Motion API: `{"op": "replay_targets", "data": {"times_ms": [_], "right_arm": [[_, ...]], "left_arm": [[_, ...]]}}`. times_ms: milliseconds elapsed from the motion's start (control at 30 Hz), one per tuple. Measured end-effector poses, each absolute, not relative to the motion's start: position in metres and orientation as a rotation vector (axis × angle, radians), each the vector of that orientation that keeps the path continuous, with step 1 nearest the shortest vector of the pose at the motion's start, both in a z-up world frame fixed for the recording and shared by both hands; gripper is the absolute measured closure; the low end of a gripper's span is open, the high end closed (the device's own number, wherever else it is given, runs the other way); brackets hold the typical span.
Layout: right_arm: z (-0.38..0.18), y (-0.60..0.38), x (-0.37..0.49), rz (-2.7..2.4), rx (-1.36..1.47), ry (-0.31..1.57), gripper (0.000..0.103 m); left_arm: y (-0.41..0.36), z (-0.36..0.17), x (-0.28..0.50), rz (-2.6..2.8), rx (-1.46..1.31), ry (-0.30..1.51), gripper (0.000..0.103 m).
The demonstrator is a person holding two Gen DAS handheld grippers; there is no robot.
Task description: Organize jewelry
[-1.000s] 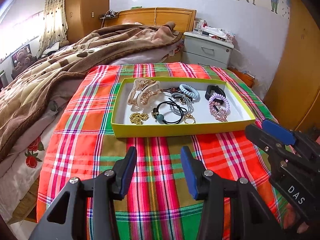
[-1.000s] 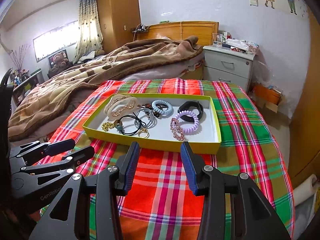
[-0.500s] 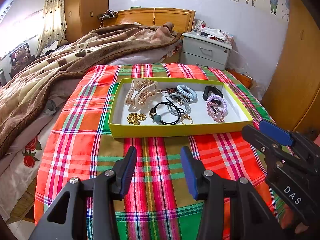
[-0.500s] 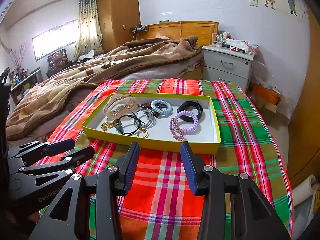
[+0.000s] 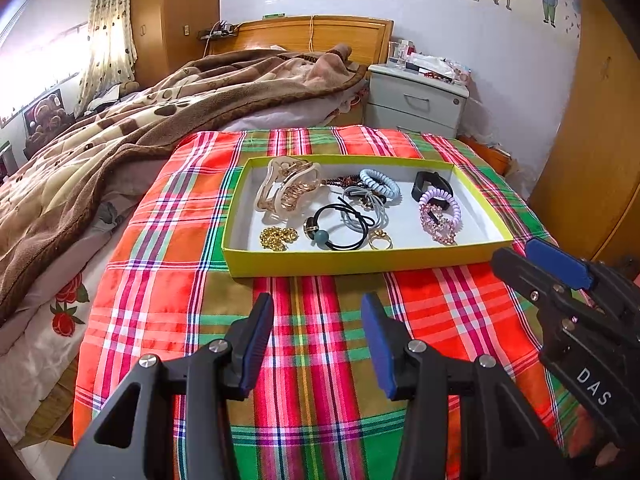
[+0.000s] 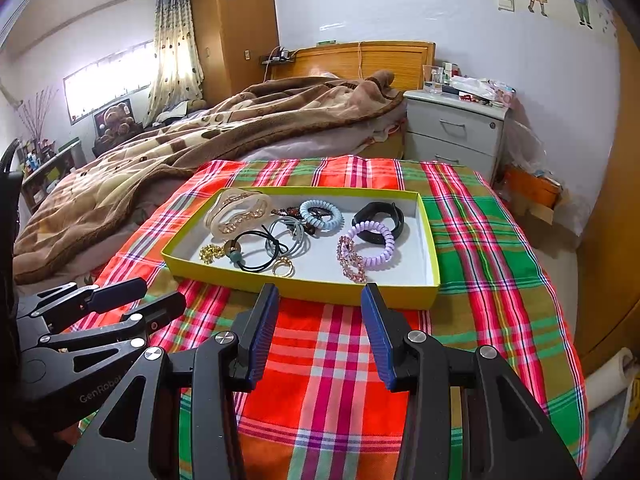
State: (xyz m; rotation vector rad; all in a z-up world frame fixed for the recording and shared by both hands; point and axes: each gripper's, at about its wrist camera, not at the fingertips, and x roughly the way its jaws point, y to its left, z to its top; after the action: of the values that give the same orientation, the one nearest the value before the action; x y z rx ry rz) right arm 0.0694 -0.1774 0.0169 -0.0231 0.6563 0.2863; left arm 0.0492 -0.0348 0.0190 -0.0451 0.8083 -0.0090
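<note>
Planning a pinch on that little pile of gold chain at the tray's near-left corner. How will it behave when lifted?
The gold chain lies bunched in a loose heap, so it is probably limp and would dangle and uncoil. Its fine, shiny links look small against the open left gripper, so it may slip through. It seems light.

Right gripper [image 6: 318, 334] low over plaid cloth [image 6: 496, 264], blue pads [image 6: 262, 332] spread wide, nothing between them, tips just short of the near wall of yellow tray [image 6: 304, 290]. Left gripper [image 6: 140, 300] at the lower left, lying sideways, fingers parted and empty. Inside the tray: clear hair claw [image 6: 240, 214] in the far left corner, gold chain [image 6: 210, 253] in the near left corner, black hair tie with teal bead [image 6: 256, 250] beside it, gold ring [image 6: 283, 269] by the near wall, blue coil tie [image 6: 321, 215] toward the far wall, lilac coil tie [image 6: 370, 244] overlapping black band [image 6: 380, 218], pink crystal bracelet [image 6: 351, 259] touching the lilac coil. Brown blanket [image 6: 180, 152] beyond the cloth's far left corner, white nightstand [image 6: 456, 132] past its far edge
</note>
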Motion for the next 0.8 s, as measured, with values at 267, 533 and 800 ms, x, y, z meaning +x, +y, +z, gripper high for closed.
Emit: {"op": "replay_targets", "data": {"times_ms": [267,533,800], "right_arm": [[0.0173,-0.1778,0.0687,0.287,-0.021,0.656,0.059],[0.0175,-0.1778,0.0686,0.287,-0.022,0.655,0.059],[0.0175,-0.1778,0.0688,0.288,-0.022,0.657,0.059]], "left_arm": [[-0.0349,0.019,0.0491,-0.001,-0.045,0.807,0.056],[-0.0354,0.018,0.0492,0.0,-0.039,0.813,0.056],[-0.036,0.0172,0.0492,0.003,-0.037,0.816,0.056]]}}
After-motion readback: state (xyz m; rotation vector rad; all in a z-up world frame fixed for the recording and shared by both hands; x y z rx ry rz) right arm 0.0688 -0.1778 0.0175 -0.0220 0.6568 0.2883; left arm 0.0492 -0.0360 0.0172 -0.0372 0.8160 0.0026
